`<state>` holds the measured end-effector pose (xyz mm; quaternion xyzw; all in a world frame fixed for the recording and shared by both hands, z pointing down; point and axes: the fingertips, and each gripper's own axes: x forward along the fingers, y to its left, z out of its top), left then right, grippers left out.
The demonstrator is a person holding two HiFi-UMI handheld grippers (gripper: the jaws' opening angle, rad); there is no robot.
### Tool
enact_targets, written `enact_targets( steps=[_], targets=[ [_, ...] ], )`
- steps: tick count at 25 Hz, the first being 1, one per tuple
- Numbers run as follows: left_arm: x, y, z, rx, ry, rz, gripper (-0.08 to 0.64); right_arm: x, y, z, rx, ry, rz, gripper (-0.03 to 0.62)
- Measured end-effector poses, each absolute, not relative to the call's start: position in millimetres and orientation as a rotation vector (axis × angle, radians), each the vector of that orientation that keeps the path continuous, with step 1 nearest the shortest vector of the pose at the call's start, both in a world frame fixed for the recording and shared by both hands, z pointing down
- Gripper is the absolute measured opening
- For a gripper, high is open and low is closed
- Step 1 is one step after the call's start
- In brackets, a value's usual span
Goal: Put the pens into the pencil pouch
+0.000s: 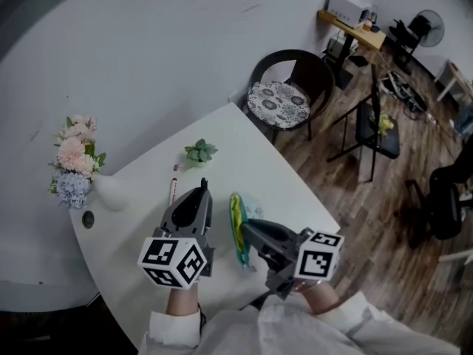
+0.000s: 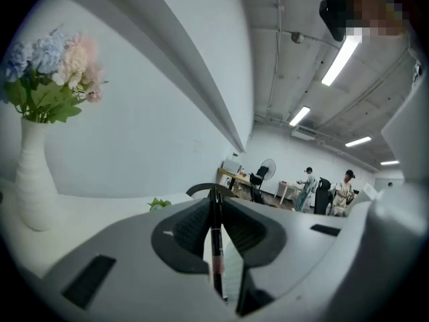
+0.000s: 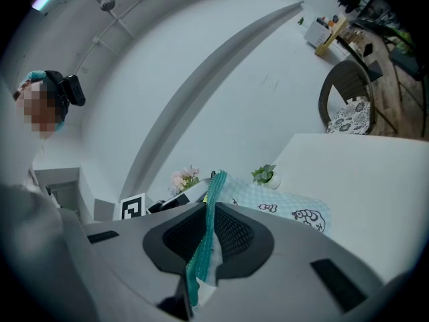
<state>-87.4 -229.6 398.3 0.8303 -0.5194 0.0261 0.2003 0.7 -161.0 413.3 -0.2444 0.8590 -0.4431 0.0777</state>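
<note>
- Pouch (image 1: 237,217) contents readable?
- No, it sits edge-on, inside hidden; right gripper (image 1: 248,230) clamped on its rim.
- Pens?
- One black pen (image 2: 216,247) pinched in left gripper (image 1: 202,188), just left of pouch, outside it. Lower end cut off behind gripper body. Second pen (image 1: 173,191) on table (image 1: 288,183), further left.

White wall (image 1: 148,35) seen far left. Wood floor (image 1: 362,217) laid at right. Black chair (image 1: 314,76), patterned cushion (image 1: 277,103), set beyond worktop (image 1: 273,176) far corner. Ceiling strip lights (image 2: 342,56) lit.
</note>
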Motion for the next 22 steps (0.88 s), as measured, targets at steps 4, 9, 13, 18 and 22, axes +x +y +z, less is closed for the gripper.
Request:
enact_targets(
  steps=[4, 9, 13, 18, 22],
  targets=[
    [-98.4, -221.3, 370.4, 2.346, -1.458, -0.092, 0.060, -10.8, -158.4, 411.9, -0.713, 2.569, -1.331, 0.038],
    [-100.4, -212.7, 339.9, 2.440, -1.440, -0.219, 0.060, -24.2, -156.1, 407.3, -0.671, 2.571, -1.340, 0.038],
    [-101.2, -206.4, 313.4, 2.512, -1.415, -0.349, 0.060, -33.5, -153.5, 405.0, -0.640, 2.571, -1.356, 0.038],
    [-95.9, -200.3, 290.3, 2.588, -1.376, -0.472, 0.060, -38.0, -152.0, 409.9, -0.637, 2.553, -1.392, 0.038],
    [-94.5, -193.3, 275.7, 2.639, -1.335, -0.605, 0.060, -46.7, -151.3, 406.4, -0.597, 2.564, -1.381, 0.038]
  ],
)
